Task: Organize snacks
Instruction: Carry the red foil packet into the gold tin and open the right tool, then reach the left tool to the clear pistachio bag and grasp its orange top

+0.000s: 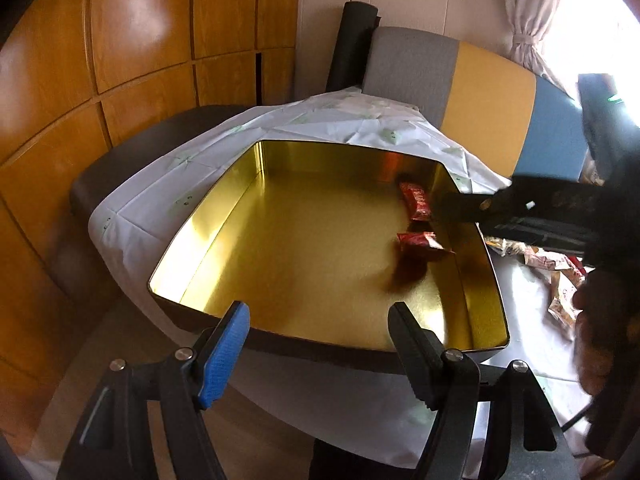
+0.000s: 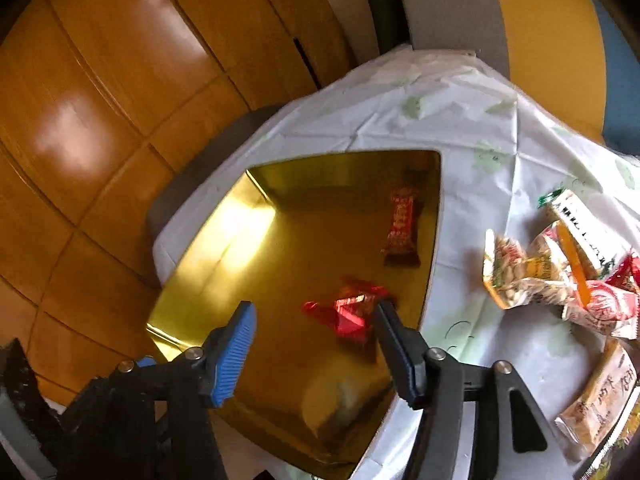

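A wide tin with a gold inside [image 1: 208, 232] [image 2: 340, 176] lies on the white cloth. One red snack bar [image 1: 416, 202] [image 2: 402, 226] rests on the tin's floor by its right wall. A second red packet [image 1: 418, 240] [image 2: 352, 314] sits just above or on the floor, blurred, beside the black fingertip [image 2: 386, 312] of my right gripper [image 2: 316, 308]. That gripper's jaws stand wide apart over the tin and press on nothing. My left gripper [image 1: 320, 320] is open and empty at the tin's near rim. A right-gripper finger [image 1: 460, 206] reaches in over the right wall.
Several snack bags [image 2: 560, 280] [image 1: 552, 272] lie in a heap on the cloth right of the tin. A grey, yellow and blue chair back [image 1: 460, 76] stands behind the table, and wooden cabinet doors [image 1: 120, 60] run along the left. A hand [image 1: 600, 320] shows at the right edge.
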`<state>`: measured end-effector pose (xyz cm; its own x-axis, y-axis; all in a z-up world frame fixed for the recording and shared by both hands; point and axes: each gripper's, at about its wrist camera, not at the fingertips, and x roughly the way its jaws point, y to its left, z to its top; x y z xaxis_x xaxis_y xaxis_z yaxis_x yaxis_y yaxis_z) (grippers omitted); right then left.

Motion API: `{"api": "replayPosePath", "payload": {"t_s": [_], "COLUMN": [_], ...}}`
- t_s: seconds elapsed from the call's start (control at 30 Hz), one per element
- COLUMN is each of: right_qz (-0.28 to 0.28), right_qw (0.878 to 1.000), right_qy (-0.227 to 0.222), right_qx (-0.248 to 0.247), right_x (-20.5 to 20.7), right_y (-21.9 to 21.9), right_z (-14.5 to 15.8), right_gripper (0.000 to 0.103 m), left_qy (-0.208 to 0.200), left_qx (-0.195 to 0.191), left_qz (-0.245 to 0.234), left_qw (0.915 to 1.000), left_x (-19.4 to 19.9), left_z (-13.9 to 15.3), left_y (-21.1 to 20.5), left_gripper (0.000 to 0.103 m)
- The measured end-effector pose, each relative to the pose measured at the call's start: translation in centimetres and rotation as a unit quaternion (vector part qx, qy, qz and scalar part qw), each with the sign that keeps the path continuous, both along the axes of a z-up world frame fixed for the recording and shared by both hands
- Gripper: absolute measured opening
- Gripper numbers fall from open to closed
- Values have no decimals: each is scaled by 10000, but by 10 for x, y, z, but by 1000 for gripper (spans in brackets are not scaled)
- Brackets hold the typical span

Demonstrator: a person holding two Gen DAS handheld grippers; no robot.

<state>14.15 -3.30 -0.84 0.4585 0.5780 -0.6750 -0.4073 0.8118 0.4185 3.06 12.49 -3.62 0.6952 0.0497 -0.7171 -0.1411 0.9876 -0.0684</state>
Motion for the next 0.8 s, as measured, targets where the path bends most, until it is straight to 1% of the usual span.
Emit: {"api": "replayPosePath", "payload": {"t_s": [0.1,0.2,0.27,0.5,0.63,0.73,0.8], "right_qz": [-207,-333,-354,-273,-289,-378,-517], "right_qw": [9996,9990,9987,9923,9855,9799,9773], "right_qy": [-213,-274,-288,-350,-319,-363,-385], "right_qx": [-6,-71,-217,-1152,-1638,-1923,-2020], "right_x": [-7,-11,-16,-37,-49,-55,-57], "right_y": [-12,-25,-36,-88,-128,-160,-181], "right_z": [11,15,13,-4,-13,-13,-13], "right_gripper": [62,62,62,62,62,62,62], "left_qy": [-12,-19,-6,-29,-75,-90,-67], "left_qx": [42,105,144,270,335,378,369], "left_qz": [-45,-128,-211,-501,-832,-1052,-1202], "left_qw": [10000,9999,9997,9984,9959,9937,9920], "left_x": [-1,-1,-1,-4,-8,-9,-10], "left_z": [1,2,2,4,6,7,8], "left_y": [-5,-12,-16,-35,-51,-63,-72], "left_gripper": [72,72,72,72,72,72,72]}}
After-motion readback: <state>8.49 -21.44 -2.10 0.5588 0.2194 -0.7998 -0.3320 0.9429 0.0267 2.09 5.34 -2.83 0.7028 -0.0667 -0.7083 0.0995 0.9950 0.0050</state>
